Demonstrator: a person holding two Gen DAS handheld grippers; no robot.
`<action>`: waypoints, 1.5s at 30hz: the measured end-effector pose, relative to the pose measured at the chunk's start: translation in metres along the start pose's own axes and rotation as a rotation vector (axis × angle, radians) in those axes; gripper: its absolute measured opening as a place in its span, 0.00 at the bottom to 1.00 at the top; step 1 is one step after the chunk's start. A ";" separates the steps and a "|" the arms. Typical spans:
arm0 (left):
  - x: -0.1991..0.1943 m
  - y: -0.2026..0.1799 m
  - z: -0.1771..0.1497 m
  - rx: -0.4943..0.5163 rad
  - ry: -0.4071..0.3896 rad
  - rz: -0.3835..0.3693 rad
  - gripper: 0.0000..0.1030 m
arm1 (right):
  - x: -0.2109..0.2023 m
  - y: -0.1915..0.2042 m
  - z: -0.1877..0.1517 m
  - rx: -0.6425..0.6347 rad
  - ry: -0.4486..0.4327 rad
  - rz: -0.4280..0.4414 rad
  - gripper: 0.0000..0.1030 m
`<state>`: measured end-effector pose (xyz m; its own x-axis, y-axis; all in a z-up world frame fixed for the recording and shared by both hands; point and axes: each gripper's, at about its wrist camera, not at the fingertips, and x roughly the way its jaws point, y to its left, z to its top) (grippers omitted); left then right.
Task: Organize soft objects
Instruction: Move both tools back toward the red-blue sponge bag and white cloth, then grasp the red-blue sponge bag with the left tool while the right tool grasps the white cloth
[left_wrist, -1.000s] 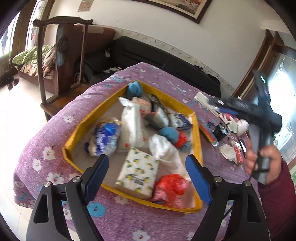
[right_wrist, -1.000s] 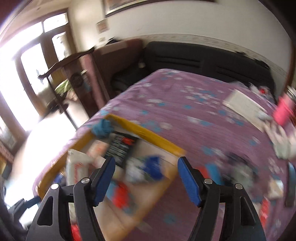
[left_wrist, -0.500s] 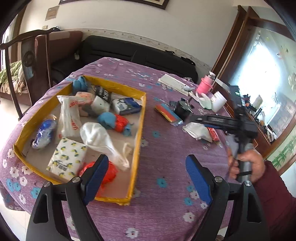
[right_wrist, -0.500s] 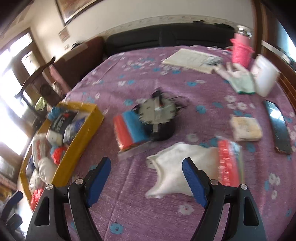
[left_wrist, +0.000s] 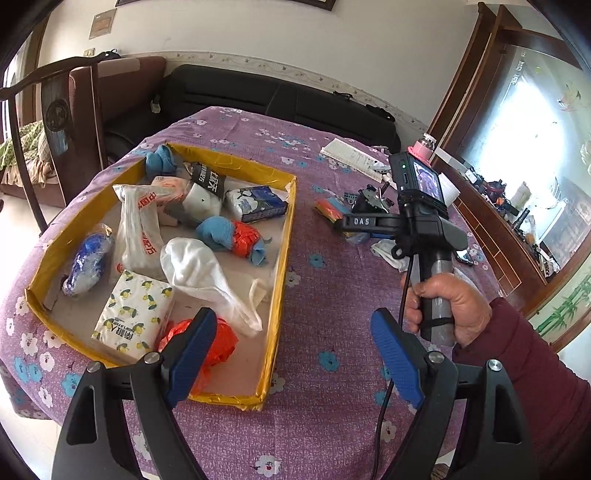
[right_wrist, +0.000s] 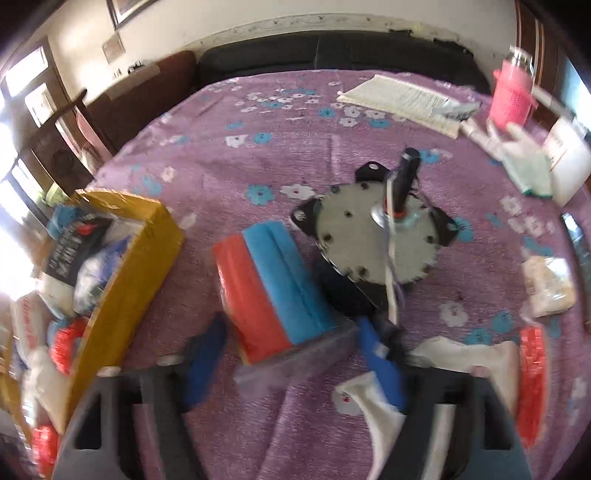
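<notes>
A yellow-edged cardboard tray (left_wrist: 286, 236) on the purple tablecloth holds several soft things: tissue packs, white bags, blue and red bundles. My left gripper (left_wrist: 291, 363) is open and empty above the tray's near right corner. My right gripper (right_wrist: 291, 363) is open, its blurred fingers either side of a packet of red and blue sponges (right_wrist: 271, 291) lying right of the tray (right_wrist: 122, 291). The right gripper's body (left_wrist: 424, 225) also shows in the left wrist view, over the sponges (left_wrist: 330, 208).
A grey toothed metal part (right_wrist: 380, 243) lies just behind the sponges. A white cloth (right_wrist: 461, 356), a red packet (right_wrist: 532, 384), a beige packet (right_wrist: 548, 286), gloves (right_wrist: 528, 162), a pink cup (right_wrist: 511, 98) and papers (right_wrist: 402, 98) lie on the right.
My right gripper swung from over the tray to the right and came down close to the red and blue sponges. My left gripper turned right and backed toward the tray's near corner.
</notes>
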<state>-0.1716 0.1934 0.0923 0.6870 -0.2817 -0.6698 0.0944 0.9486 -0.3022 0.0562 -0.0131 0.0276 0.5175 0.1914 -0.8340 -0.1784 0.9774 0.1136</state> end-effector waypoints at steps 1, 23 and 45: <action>0.001 0.000 0.000 0.001 0.002 0.000 0.82 | -0.001 0.001 -0.001 -0.012 0.001 0.008 0.51; 0.024 -0.055 -0.013 0.108 0.078 -0.064 0.82 | -0.116 -0.093 -0.102 0.144 0.015 0.210 0.75; 0.090 -0.069 -0.020 0.070 0.291 -0.085 0.82 | -0.086 -0.210 -0.079 0.410 -0.109 -0.096 0.74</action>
<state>-0.1307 0.1001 0.0389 0.4403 -0.3803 -0.8133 0.1994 0.9246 -0.3245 -0.0168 -0.2417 0.0327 0.6049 0.0850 -0.7918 0.2103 0.9419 0.2618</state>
